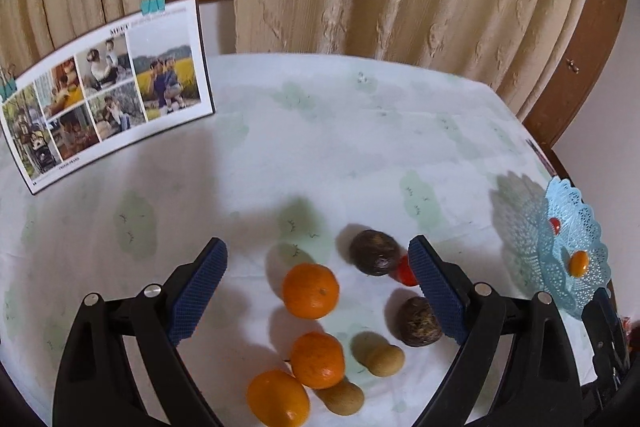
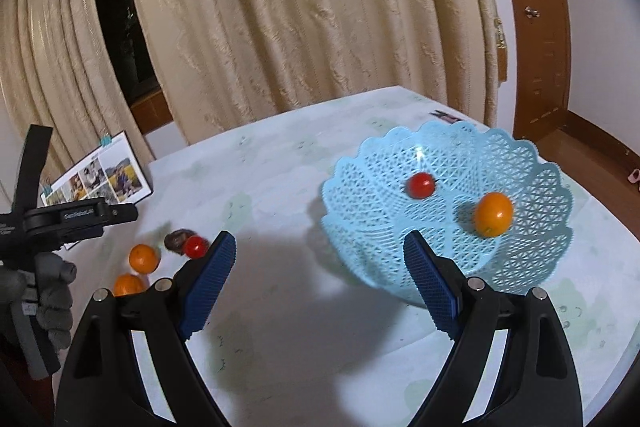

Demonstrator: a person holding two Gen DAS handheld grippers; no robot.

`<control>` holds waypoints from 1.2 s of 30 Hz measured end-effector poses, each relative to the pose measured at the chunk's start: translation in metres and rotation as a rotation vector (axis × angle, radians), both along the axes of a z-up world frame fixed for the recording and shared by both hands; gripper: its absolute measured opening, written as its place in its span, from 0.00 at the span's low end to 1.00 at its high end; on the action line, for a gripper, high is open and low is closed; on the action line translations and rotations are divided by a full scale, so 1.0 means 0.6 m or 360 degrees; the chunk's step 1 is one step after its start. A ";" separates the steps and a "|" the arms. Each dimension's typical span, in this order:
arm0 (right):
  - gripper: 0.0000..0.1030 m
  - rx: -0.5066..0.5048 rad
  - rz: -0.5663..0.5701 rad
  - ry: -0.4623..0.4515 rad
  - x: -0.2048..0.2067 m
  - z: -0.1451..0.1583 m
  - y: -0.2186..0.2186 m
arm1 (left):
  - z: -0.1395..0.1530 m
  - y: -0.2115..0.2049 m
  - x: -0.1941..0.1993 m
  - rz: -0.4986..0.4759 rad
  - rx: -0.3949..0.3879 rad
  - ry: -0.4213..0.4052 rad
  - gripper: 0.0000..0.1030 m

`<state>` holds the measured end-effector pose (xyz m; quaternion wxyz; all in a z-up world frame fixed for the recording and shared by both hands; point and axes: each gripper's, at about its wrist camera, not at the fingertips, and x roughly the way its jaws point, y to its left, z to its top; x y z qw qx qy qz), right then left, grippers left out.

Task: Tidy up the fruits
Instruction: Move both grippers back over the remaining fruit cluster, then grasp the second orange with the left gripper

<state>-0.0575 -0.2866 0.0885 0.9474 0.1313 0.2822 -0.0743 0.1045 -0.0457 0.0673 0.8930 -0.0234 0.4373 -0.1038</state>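
The left gripper [image 1: 318, 279] hangs over the loose fruit with its blue ribbed fingers spread wide and nothing between them. Below it, on the pale green-patterned tablecloth [image 1: 320, 147], lie three round orange mandarins [image 1: 311, 290], two dark brown wrinkled round fruits [image 1: 374, 251], two small tan oval fruits [image 1: 385, 359] and a small red tomato [image 1: 405, 271] half hidden behind the right-hand finger.

The light blue lattice plastic basket [image 2: 372, 195] stands toward the right edge of the tabletop, well apart from the pile. It already holds a red cherry tomato [image 2: 420, 185] and a small orange kumquat-like fruit [image 2: 493, 214]. The right gripper [image 2: 320, 283] hovers just before the basket, jaws wide, empty.

The sorting looks barely begun: two pieces in, eight out. The likely next move is lowering the left gripper onto the nearest mandarin, straddling it squarely so it cannot roll, then closing gently.

A standing photo calendar [image 1: 108, 87] occupies the far left corner.
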 end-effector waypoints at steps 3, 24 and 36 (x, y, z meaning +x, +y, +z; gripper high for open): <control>0.85 0.0003 0.0025 0.0027 0.006 -0.006 0.007 | -0.018 0.000 0.006 -0.0019 0.0024 0.0049 0.86; 0.85 -0.0022 0.0256 0.0119 0.051 -0.006 0.074 | -0.079 -0.008 0.023 -0.0086 0.0065 0.0192 0.37; 0.85 0.0148 0.0464 0.0414 0.150 -0.060 0.136 | 0.019 0.016 -0.010 -0.0028 0.0025 -0.0077 0.37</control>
